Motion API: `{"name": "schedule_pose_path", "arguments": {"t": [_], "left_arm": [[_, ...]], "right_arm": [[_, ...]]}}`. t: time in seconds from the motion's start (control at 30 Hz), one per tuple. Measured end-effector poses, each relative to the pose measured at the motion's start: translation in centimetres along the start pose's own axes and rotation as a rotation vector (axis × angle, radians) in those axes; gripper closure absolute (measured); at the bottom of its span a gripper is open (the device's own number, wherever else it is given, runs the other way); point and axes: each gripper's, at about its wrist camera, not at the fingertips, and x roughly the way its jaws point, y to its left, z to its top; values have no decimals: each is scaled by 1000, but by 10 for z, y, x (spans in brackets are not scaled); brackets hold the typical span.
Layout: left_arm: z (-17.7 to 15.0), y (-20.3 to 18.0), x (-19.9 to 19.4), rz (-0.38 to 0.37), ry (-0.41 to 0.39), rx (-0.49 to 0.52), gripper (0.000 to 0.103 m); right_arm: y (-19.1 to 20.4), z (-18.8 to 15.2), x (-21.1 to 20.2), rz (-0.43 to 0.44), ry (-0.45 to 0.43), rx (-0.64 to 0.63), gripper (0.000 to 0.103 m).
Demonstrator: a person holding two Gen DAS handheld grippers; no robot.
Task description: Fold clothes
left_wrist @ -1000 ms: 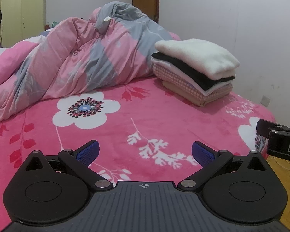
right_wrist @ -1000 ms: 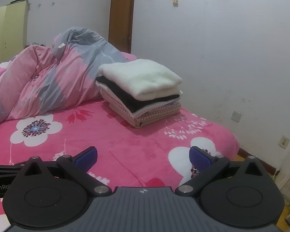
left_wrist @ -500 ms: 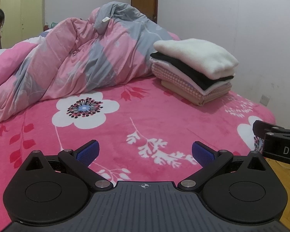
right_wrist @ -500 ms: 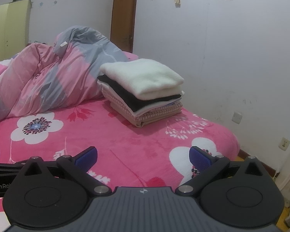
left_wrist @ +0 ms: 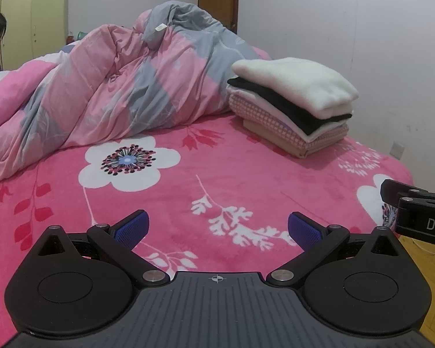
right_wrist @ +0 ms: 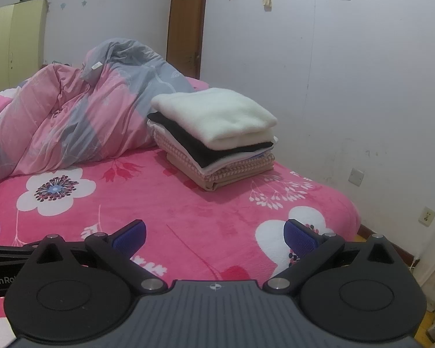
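Pink flowered bedspread lies bare before the left gripper and right gripper, both spread and empty, barely shifted over the last second, while the folded clothes sit stacked near the wall, suggesting the folding is done.

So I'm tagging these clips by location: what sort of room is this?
Most likely a home bedroom: a bed with a pink flowered cover, a rumpled quilt heaped on it, a wardrobe against the far wall, and a stack of folded clothes.
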Motion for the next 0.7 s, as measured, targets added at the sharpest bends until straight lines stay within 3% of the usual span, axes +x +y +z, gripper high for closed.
{"name": "schedule_pose_path", "arguments": {"t": [0.7], "left_arm": [[-1, -1, 0, 2, 0, 2, 0]], "right_arm": [[0, -2, 0, 0, 6, 3, 0]]}}
